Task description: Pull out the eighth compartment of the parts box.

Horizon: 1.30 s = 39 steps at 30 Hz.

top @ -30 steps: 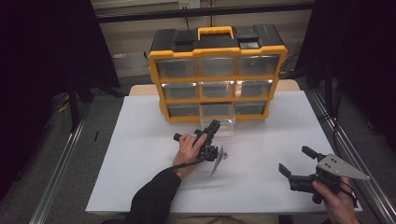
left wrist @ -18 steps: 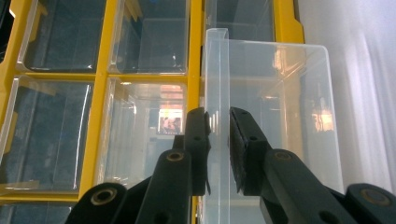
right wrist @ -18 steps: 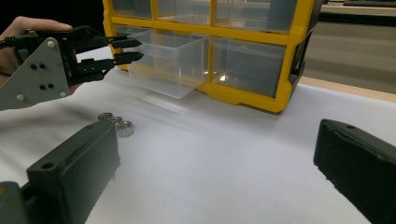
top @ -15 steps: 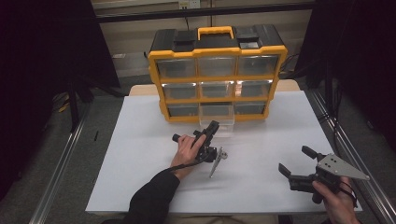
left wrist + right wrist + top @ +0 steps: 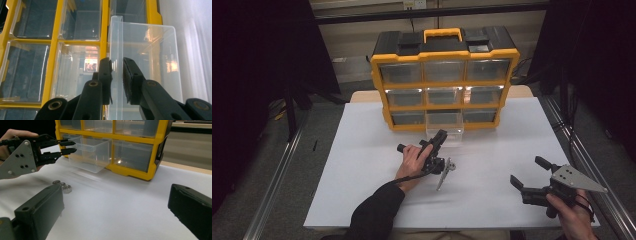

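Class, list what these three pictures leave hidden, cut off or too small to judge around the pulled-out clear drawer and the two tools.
- Nuts: in the high view too small to pick out on the table.
- Clear drawer: its bottom is cut off by the lower edge of the left gripper view.
- Right tool: its body lies below the frame in the right gripper view.
- Left tool: whether its pads press the drawer's handle is unclear.

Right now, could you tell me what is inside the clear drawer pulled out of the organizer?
The clear drawer looks empty through its walls. The left tongs grip its front lip, covering a sliver. The nuts lie outside on the table.
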Each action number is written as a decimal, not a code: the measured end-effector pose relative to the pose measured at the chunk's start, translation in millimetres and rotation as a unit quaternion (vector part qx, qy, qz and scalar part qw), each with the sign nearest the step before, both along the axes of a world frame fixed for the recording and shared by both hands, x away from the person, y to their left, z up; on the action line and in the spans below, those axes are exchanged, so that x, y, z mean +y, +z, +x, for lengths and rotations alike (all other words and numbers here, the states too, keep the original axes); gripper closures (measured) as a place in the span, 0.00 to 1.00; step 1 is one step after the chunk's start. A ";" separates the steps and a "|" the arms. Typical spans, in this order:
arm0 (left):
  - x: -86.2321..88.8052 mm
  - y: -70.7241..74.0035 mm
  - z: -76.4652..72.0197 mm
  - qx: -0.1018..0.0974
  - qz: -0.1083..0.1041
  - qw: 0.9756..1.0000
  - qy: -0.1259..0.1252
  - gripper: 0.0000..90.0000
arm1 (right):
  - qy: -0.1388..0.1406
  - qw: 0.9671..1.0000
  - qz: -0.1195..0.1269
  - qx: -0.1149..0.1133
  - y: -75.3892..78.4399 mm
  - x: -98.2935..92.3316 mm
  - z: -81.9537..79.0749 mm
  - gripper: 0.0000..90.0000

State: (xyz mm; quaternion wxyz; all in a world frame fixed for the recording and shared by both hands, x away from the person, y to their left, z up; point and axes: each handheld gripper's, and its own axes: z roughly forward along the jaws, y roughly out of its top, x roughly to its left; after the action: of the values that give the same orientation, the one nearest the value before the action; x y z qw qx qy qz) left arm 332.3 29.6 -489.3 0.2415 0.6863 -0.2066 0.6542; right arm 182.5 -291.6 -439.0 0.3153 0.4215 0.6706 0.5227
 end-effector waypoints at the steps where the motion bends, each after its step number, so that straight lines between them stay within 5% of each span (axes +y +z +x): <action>1: 0.2 0.2 -0.3 0.002 0.000 1.000 0.001 0.87 | 0.000 1.000 0.000 0.000 0.0 0.1 -0.1 0.00; 17: 0.6 1.3 -0.3 0.021 -0.024 0.999 0.000 0.86 | -0.001 1.000 0.001 0.000 0.1 0.0 -0.2 0.00; 25: 1.8 7.4 -2.3 0.079 -0.071 0.994 -0.005 0.82 | -0.001 1.000 0.002 -0.001 0.2 -0.2 -0.2 0.00; 28: 0.7 8.5 -3.9 0.101 -0.090 0.991 -0.008 0.80 | -0.003 1.000 0.001 -0.001 0.3 0.0 -0.4 0.00; 31: -0.3 9.5 -4.9 0.127 -0.121 0.984 -0.013 0.77 | -0.002 1.000 0.001 -0.001 0.4 0.2 -0.5 0.00; 35: 1.7 14.4 -4.7 0.164 -0.166 0.972 -0.012 0.69 | -0.001 1.000 0.001 -0.001 0.4 -0.5 -0.6 0.00; 38: 6.3 20.1 -3.0 0.200 -0.201 0.959 -0.017 0.64 | 0.000 1.000 0.001 0.000 0.5 -0.8 -0.5 0.00; 39: 8.5 23.0 -2.3 0.207 -0.207 0.956 -0.021 0.62 | 0.002 1.000 0.002 0.001 0.4 -0.7 -0.4 0.00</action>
State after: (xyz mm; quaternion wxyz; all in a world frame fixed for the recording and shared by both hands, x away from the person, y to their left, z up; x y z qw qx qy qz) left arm 330.1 38.1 -466.3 0.4291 0.7371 -0.0266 0.5214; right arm 182.2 -292.2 -438.6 0.3127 0.4213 0.6705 0.5246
